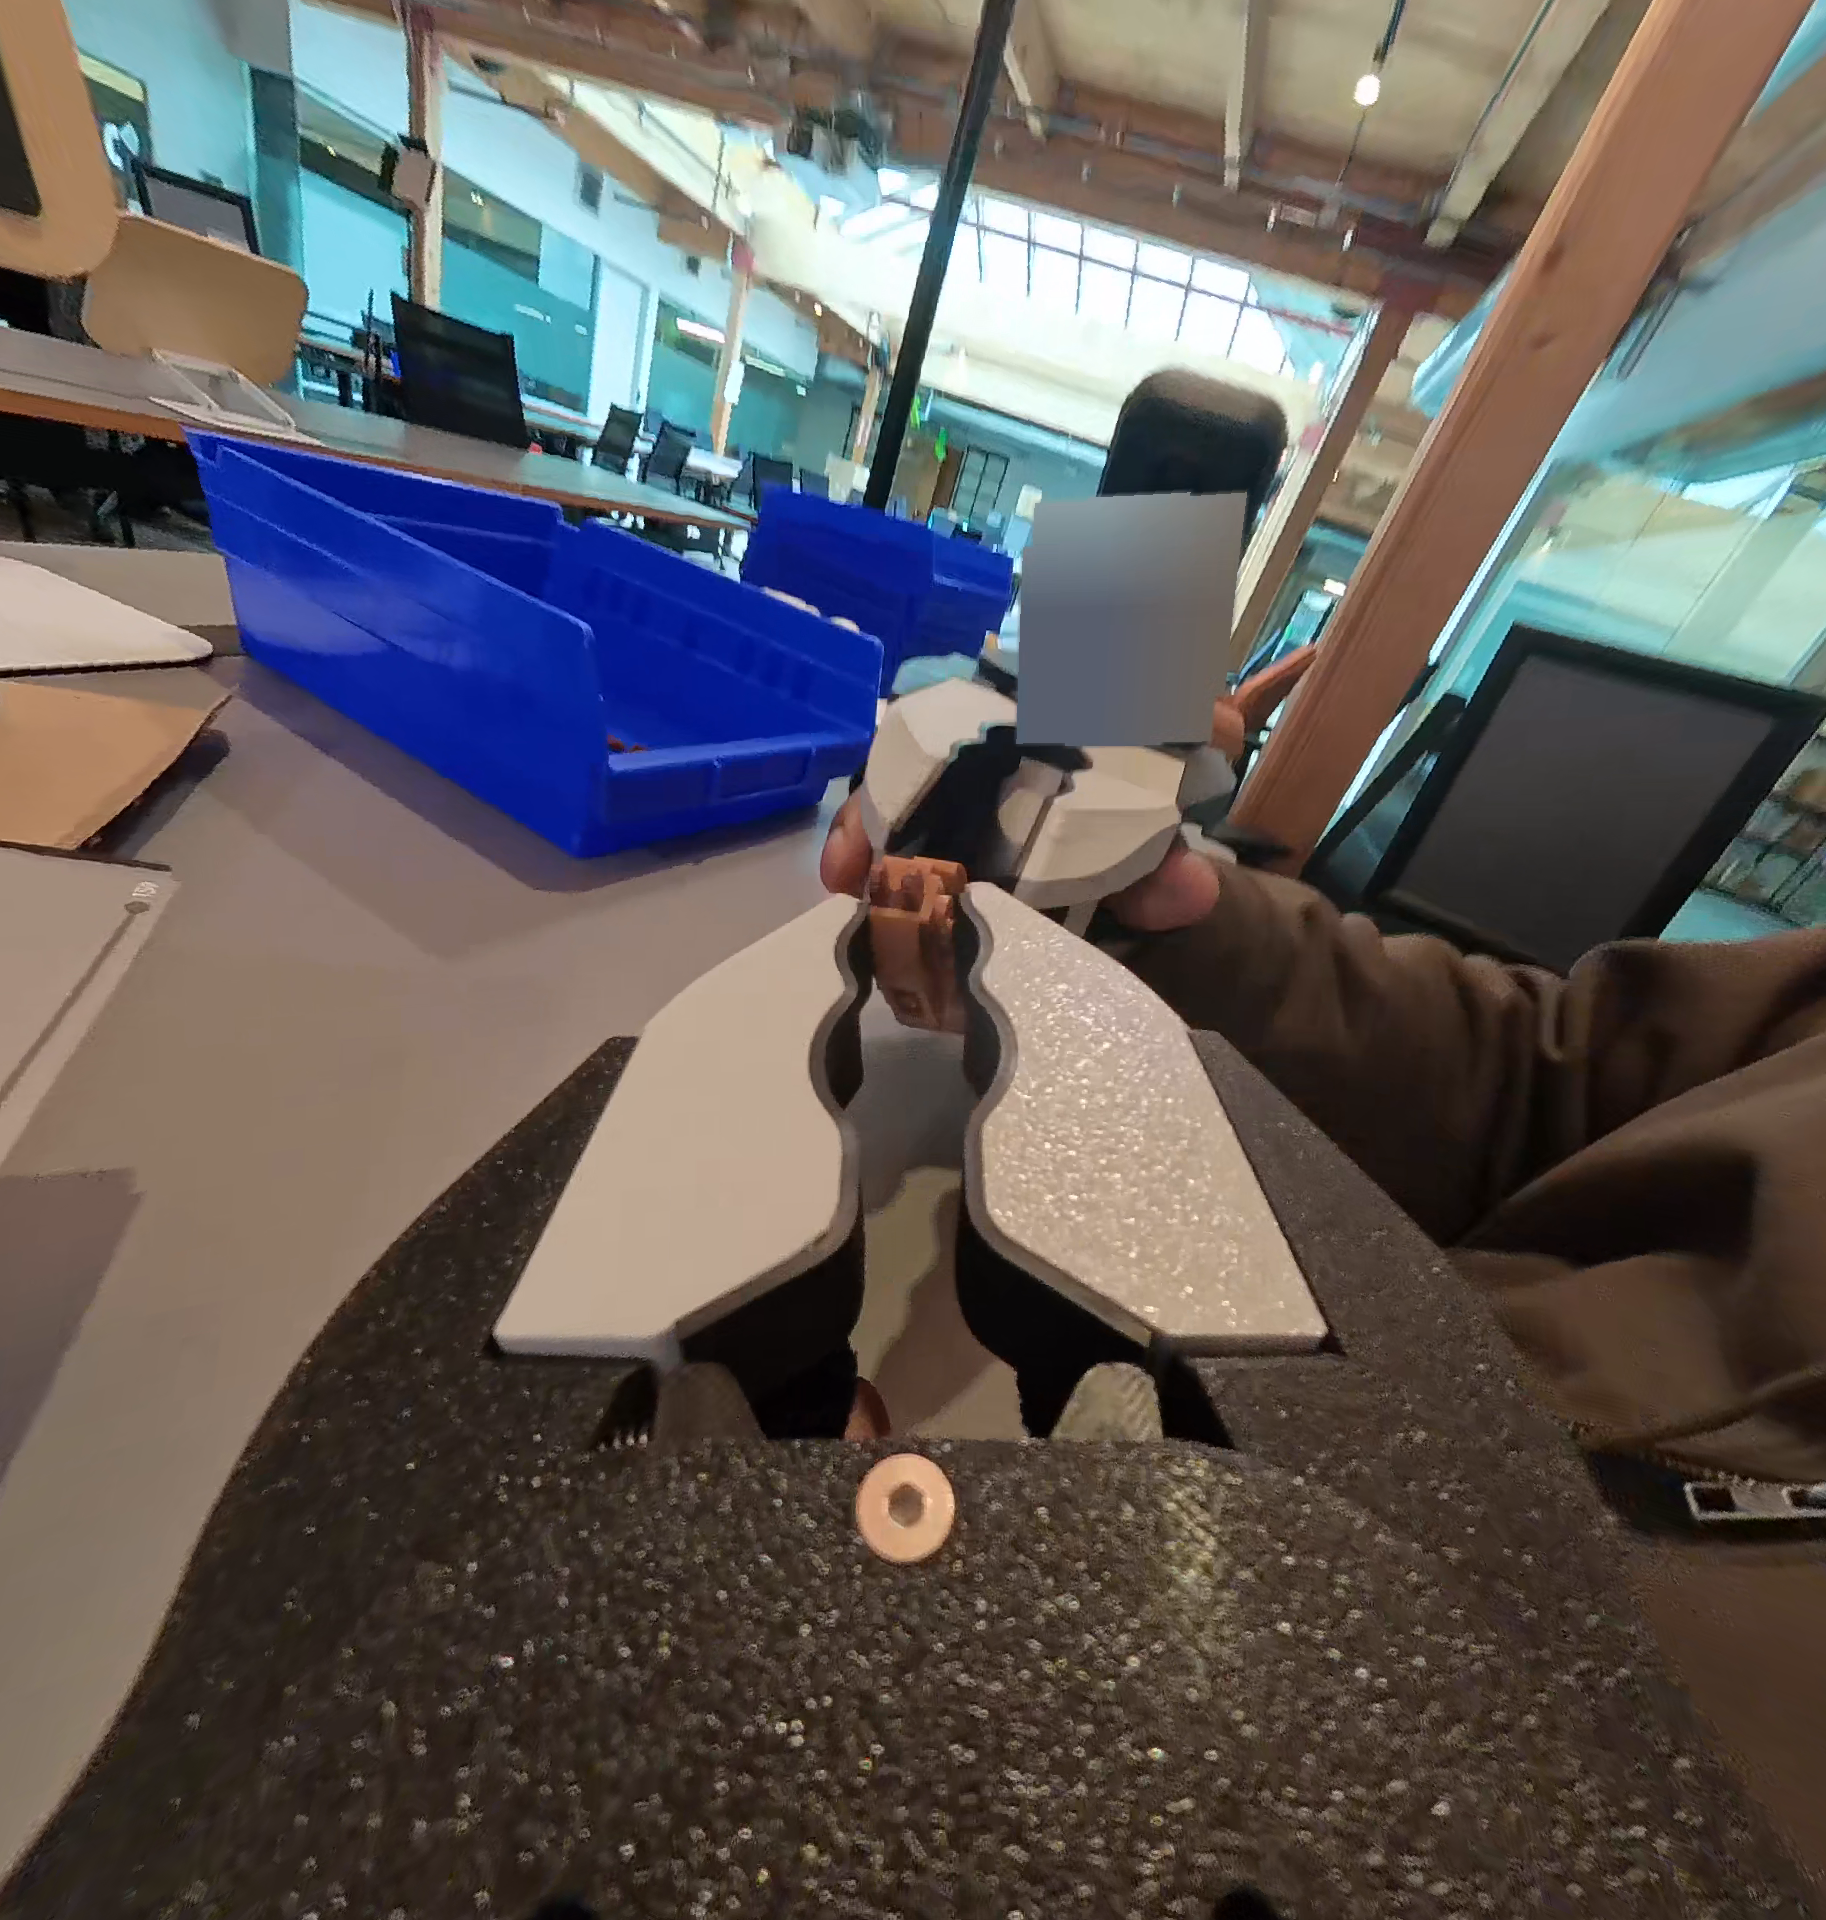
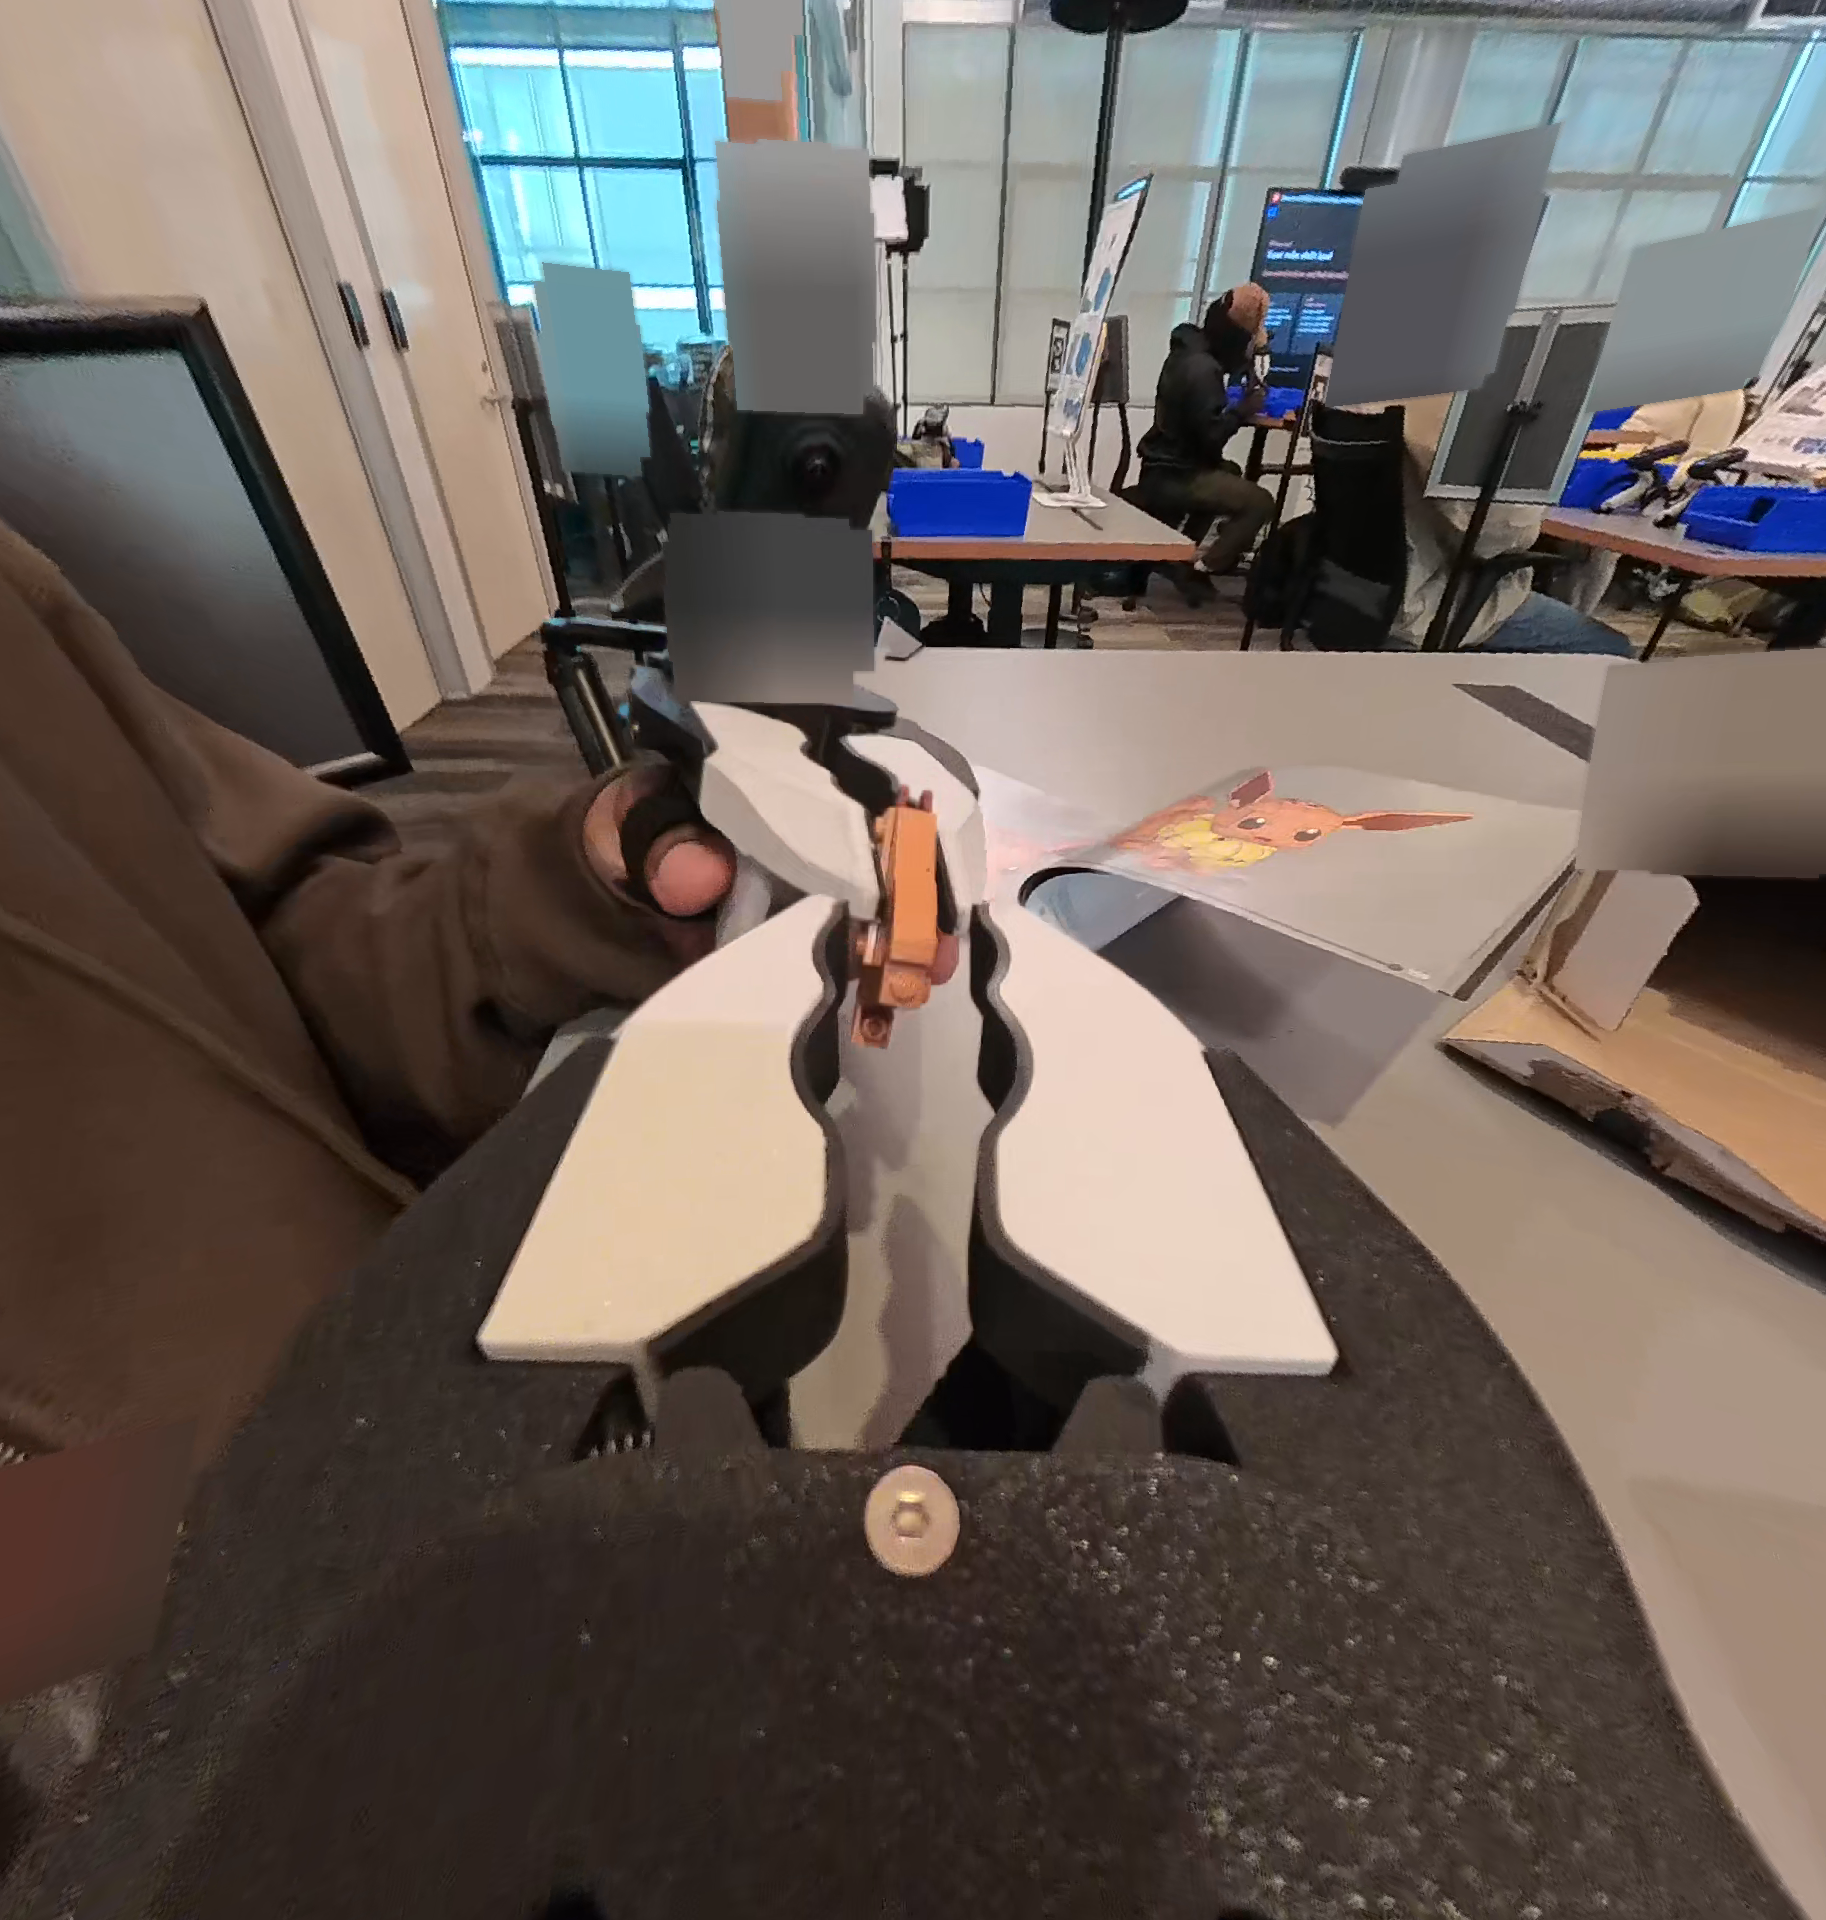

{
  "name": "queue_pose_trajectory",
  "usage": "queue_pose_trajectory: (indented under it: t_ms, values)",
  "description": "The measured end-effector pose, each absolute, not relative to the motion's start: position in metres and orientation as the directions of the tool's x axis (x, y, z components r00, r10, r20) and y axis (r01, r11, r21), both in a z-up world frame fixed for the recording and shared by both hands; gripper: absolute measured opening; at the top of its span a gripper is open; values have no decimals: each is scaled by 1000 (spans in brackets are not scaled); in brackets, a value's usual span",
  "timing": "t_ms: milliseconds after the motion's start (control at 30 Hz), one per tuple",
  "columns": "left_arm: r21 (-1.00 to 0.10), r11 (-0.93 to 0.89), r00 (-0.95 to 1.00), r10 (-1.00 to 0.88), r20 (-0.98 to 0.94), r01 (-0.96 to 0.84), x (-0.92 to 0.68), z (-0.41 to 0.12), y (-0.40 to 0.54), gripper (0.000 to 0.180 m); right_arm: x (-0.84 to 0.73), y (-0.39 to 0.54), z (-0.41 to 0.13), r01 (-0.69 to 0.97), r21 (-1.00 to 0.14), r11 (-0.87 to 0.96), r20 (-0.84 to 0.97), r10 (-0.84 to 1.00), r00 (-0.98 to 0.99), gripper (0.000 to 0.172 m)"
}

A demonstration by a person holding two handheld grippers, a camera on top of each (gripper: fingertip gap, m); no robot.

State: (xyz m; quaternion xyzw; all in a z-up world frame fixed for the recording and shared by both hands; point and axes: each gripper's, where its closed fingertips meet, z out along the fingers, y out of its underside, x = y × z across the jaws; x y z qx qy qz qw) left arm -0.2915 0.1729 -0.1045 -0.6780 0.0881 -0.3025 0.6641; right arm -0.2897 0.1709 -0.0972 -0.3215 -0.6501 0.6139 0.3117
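Both grippers meet mid-air over the grey table point(image 1: 389, 997). The left hand-held gripper point(image 1: 914, 940) is clamped on a small brown brick-built plastic assembly point(image 1: 914, 935); the right hand-held gripper point(image 2: 909, 935) is unclenched around its end. Any twist could snap pieces off.

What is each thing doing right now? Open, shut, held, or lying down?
Left tool: shut on the brown brick piece.
Right tool: open around that piece, with a gap on one side.
Brown brick piece: held up above the table.
Blue bin: open-topped, resting on the table.
Cardboard box: torn, lying open.
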Motion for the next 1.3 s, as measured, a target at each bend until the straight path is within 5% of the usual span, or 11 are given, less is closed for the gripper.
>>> queue_pose_trajectory:
  t_ms: [200, 667, 1300]
  values:
    - [-982, -140, 850, -495, 182, 129, -284, -119, 176, 14, -286, 169, -113, 94, -981, 171, 79, 790, -608, 13]
    - [-988, -140, 833, -539, 125, 58, -273, -122, 173, 14, -278, 167, -124, 198, -968, 152, -17, 750, -661, 9]
    - [-974, -102, 775, -591, 221, 200, -271, -105, 169, 14, -275, 165, -101, 140, -989, 39, -65, 740, -669, 7]
